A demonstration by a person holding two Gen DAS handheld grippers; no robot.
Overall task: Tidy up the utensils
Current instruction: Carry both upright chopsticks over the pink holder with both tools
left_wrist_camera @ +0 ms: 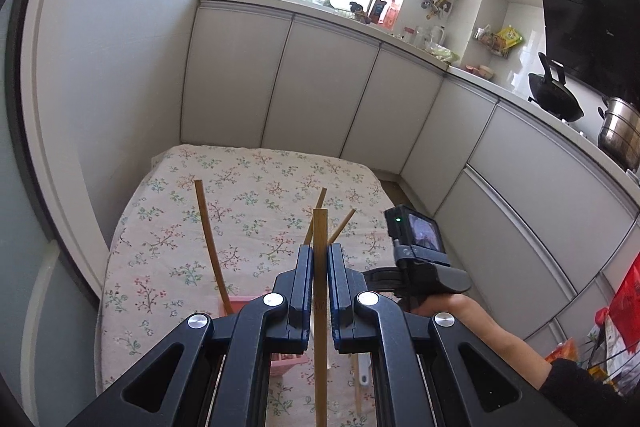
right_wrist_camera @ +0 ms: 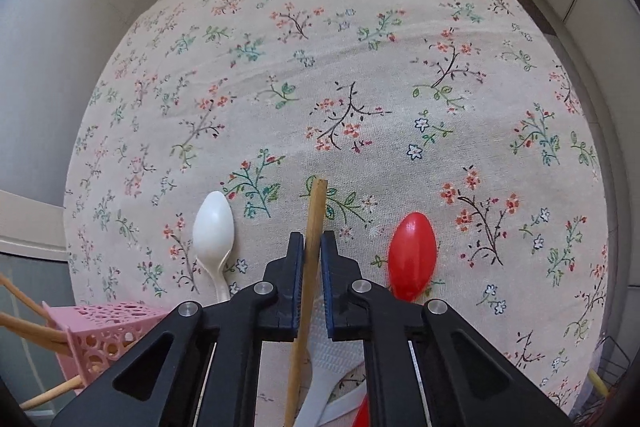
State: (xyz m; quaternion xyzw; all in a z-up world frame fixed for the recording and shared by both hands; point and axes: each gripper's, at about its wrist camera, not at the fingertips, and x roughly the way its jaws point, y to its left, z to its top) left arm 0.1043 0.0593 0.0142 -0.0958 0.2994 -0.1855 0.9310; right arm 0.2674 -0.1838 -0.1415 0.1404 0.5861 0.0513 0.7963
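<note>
Left hand-held gripper (left_wrist_camera: 320, 259): pinching bamboo chopstick (left_wrist_camera: 320, 227). Right hand-held gripper (right_wrist_camera: 312, 247): clamped on second wooden chopstick (right_wrist_camera: 316, 211), frame centre. Step: pickup done. Next, likely: carry to pink perforated plastic basket (right_wrist_camera: 108, 331), lower left.

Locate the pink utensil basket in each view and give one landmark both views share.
Left wrist view: the pink basket sits low and left of centre, mostly hidden behind the left claw, with chopsticks standing in it.
Right wrist view: it is in the bottom left corner, left of the right claw.
Shared landmark: the floral tablecloth.
</note>
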